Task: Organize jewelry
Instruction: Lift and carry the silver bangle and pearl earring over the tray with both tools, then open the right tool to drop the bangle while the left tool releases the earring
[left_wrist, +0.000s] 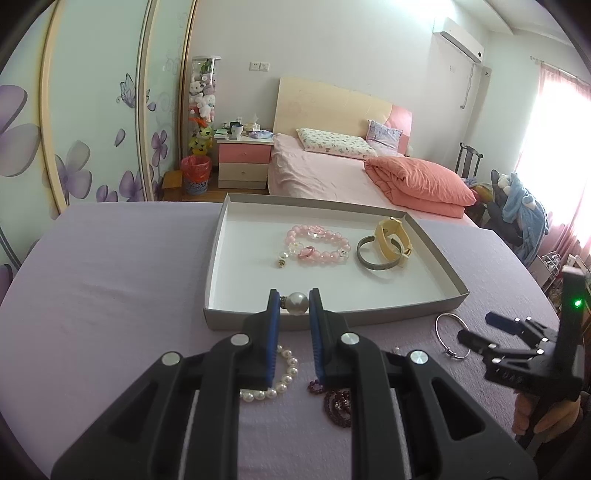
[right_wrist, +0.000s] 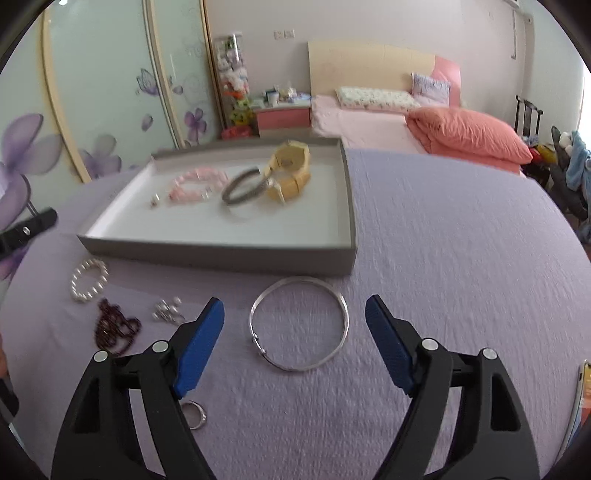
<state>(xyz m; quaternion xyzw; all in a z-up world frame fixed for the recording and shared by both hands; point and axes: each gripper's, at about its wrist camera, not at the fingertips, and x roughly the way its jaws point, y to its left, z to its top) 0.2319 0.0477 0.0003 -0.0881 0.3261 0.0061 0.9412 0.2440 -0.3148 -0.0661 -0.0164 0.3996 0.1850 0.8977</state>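
Bedroom: pink bed (left_wrist: 325, 173) w/ headboard, floral wardrobe (left_wrist: 92, 122), bright window (left_wrist: 554, 147) rt.

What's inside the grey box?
Inside the shallow grey cardboard box: a pink bead bracelet, a grey metal bangle and a yellow watch. The left tool, holding a big pearl earring, hides the near edge.

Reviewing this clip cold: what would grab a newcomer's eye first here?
First, the large pearl earring pinched in the left gripper over the near edge of the grey tray, which already holds a pink bead bracelet and a yellow watch. Next, the silver bangle lying on the lilac cloth, framed by the open right gripper.
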